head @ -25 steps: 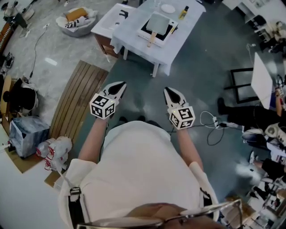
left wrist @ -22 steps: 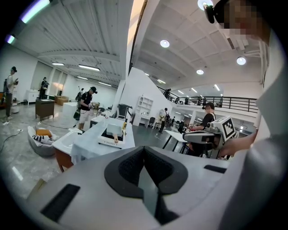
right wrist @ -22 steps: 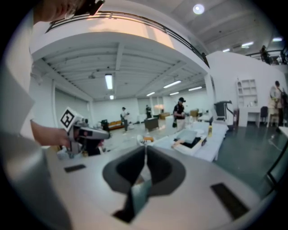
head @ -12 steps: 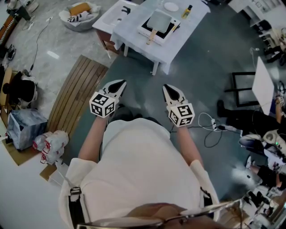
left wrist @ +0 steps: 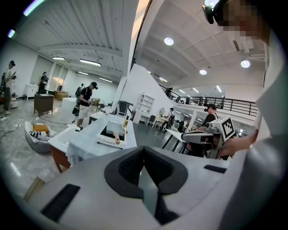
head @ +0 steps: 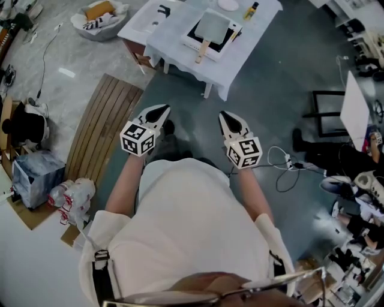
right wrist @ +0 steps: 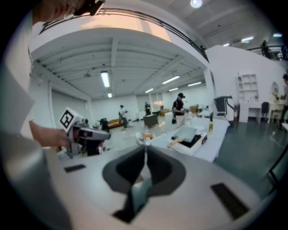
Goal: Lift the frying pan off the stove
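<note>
A square grey frying pan [head: 213,27] with a wooden handle rests on a white stove [head: 191,38] atop a white-clothed table [head: 240,57], far ahead of me. My left gripper [head: 161,110] and right gripper [head: 223,116] are held side by side close to my body, well short of the table, both shut and empty. The left gripper view shows its jaws [left wrist: 144,150] together, with the pan [left wrist: 112,130] small in the distance. From the right gripper view its jaws [right wrist: 145,150] are likewise together, and the pan [right wrist: 186,133] lies beyond them.
A bottle [head: 250,11] and a plate [head: 228,5] share the table. A second white unit [head: 144,21] and a basin [head: 99,21] stand to its left. On the floor are a wooden pallet [head: 105,132], bags [head: 72,195] and cables [head: 282,165]; a black chair frame [head: 324,114] stands at the right.
The table with the pan has slid slightly up and left in the head view. Both grippers keep the same pose and stay shut.
</note>
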`<state>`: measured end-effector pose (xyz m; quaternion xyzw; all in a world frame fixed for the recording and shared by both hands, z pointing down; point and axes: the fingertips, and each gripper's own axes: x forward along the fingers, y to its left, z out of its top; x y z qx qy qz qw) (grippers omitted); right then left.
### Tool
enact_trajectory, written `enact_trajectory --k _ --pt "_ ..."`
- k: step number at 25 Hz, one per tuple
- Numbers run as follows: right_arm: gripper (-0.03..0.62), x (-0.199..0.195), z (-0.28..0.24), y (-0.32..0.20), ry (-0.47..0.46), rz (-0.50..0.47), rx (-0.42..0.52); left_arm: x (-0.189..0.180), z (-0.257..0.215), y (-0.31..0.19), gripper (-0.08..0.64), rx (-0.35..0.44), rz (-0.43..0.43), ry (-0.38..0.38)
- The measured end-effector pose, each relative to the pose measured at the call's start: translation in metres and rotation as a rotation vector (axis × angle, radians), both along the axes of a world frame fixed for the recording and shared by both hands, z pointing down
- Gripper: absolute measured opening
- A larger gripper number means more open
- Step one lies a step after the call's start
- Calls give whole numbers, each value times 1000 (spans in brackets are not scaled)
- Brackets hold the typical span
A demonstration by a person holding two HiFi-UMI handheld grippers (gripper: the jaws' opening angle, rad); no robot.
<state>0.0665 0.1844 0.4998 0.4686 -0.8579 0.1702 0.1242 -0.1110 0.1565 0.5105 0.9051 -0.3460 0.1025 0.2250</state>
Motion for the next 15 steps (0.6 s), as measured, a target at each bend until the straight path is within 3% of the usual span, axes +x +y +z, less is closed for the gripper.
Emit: enact_trajectory --k 15 --pt "37 -17 14 -128 20 98 -61 -12 15 -151 31 -57 127 11"
